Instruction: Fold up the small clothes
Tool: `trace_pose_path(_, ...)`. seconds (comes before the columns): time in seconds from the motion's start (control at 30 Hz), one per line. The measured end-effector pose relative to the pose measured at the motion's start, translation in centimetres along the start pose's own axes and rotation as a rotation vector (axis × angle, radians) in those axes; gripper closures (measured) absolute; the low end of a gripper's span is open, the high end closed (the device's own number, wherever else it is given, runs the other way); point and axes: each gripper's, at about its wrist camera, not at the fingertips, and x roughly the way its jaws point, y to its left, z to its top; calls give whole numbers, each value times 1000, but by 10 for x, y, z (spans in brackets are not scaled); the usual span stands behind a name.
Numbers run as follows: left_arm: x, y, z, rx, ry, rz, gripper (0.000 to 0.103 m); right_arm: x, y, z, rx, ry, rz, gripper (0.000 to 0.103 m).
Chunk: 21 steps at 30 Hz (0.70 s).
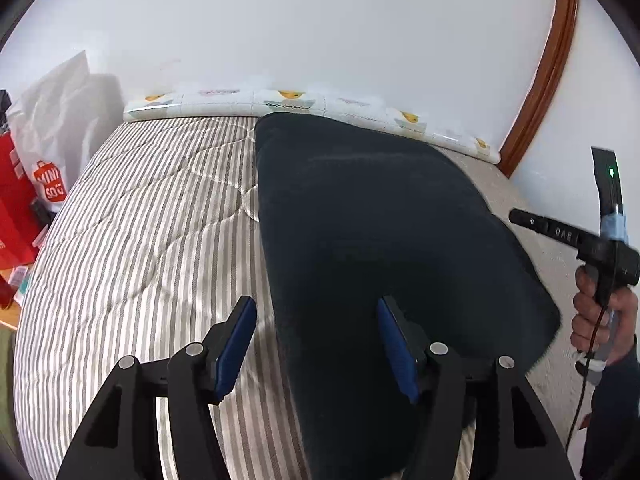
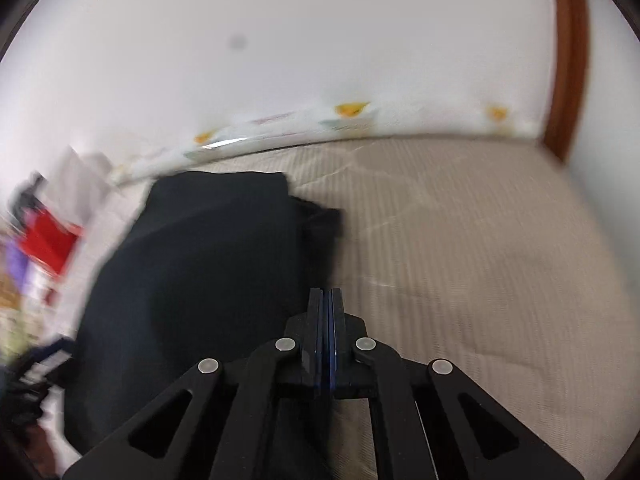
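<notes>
A dark navy garment lies folded flat on the striped mattress. My left gripper hovers open over the garment's near left edge. Its right pad is above the cloth and its left pad above bare mattress, with nothing pinched. A hand holds my right gripper just off the garment's right side. In the blurred right wrist view the right gripper is shut, blue pads together and no cloth visible between them. Its tips are beside the right edge of the garment.
A white padded strip with yellow prints runs along the mattress's far edge against the white wall. A brown wooden frame stands at the far right. A white shopping bag and red bags sit beyond the mattress's left edge.
</notes>
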Motion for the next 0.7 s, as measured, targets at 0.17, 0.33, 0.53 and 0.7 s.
trace_pose_path(0.17, -35, -15, -13, 10, -39, 31, 38, -52, -3, -29, 40, -18, -27, 81)
trace_pose_path(0.33, -76, -36, -25, 38, -88, 54, 30, -107, 10, -58, 47, -81, -59, 34)
trace_pose_path(0.53, -121, -63, -39, 83, -149, 93, 13, -158, 28, -87, -10, -100, -108, 30)
trace_pose_path(0.7, -147, -78, -54, 83, -178, 118, 11, -193, 41, -109, -50, -134, -196, 16)
